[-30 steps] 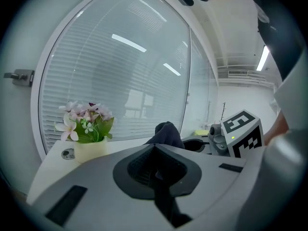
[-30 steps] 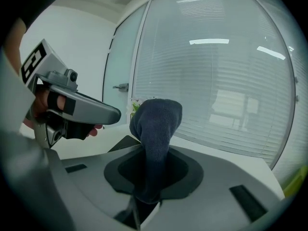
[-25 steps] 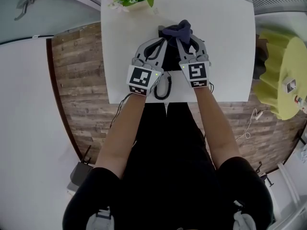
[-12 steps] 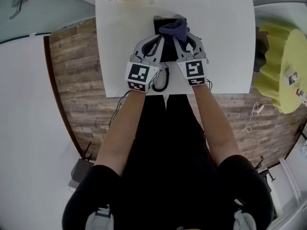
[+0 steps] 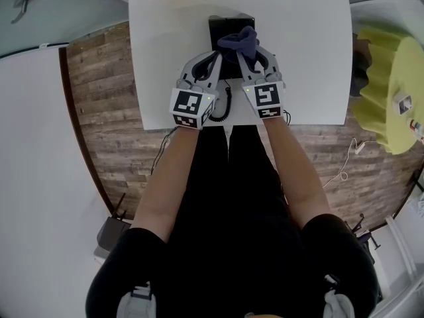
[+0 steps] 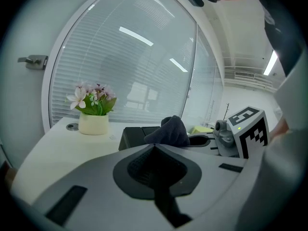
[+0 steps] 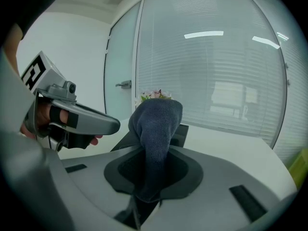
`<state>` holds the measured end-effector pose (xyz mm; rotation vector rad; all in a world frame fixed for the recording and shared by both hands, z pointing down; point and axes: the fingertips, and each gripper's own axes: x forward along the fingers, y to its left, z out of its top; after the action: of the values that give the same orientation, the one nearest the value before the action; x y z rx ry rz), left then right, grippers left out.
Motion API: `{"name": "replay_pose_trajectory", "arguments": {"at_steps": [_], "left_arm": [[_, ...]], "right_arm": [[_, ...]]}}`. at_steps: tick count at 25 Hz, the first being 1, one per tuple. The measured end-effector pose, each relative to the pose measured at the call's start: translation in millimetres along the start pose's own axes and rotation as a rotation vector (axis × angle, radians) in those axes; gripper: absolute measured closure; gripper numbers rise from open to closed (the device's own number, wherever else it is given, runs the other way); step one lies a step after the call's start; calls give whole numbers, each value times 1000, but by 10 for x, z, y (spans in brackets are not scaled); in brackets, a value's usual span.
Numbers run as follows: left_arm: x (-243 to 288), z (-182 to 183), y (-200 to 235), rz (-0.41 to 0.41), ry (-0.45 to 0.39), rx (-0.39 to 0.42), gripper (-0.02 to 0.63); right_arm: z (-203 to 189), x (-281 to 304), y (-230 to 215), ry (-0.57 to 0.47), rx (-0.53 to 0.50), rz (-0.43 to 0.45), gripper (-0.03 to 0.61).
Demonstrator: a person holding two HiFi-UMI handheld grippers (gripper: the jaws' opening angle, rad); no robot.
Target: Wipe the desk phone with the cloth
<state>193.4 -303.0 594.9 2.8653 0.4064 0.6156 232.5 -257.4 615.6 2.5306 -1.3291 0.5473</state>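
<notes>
Cloth [image 7: 156, 124] showing fuzzy knit; desk phone [image 5: 225, 26] looking matt black plastic; table [image 5: 305, 58] shining smooth white; floor [image 5: 106, 111] showing rough wood.

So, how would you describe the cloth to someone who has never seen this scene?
Find the white table, then the black desk phone on it. The cloth bunches over the phone, pinched in the right gripper. It is the only soft, dark blue thing; the left gripper beside it holds nothing.

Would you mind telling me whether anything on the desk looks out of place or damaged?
Nothing stands out. The desk phone sits flat on the desk, the flower pot stands upright, and the cloth is clamped in the right gripper.
</notes>
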Motion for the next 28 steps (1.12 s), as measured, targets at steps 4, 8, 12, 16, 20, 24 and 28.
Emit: {"name": "replay_pose_trajectory", "arguments": {"at_steps": [4,8,12,16,20,24,28], "left_arm": [[-30,-123,-11,7,14,-19,604],[-24,-224,-72,-1,30,-26,604],[-17,-283,-87,-5,38,-29,604],[-38,-315,-75,-1,43,-30,604],[-54,-348,-77,1,50,-35,604],[-72,-393,-84,1,58,-37,604],[-103,-411,-70,12,62,-38,604]], "right_arm": [[-24,-21,13,-3,-5,0,491],[-101,-80,73,1,1,2,491],[-173,-131,114,8,17,1,491],[-230,-175,156,17,44,2,491],[-278,-214,175,24,75,13,491],[-337,-254,206,28,100,24,491],[-419,-313,255,44,114,36,491]]}}
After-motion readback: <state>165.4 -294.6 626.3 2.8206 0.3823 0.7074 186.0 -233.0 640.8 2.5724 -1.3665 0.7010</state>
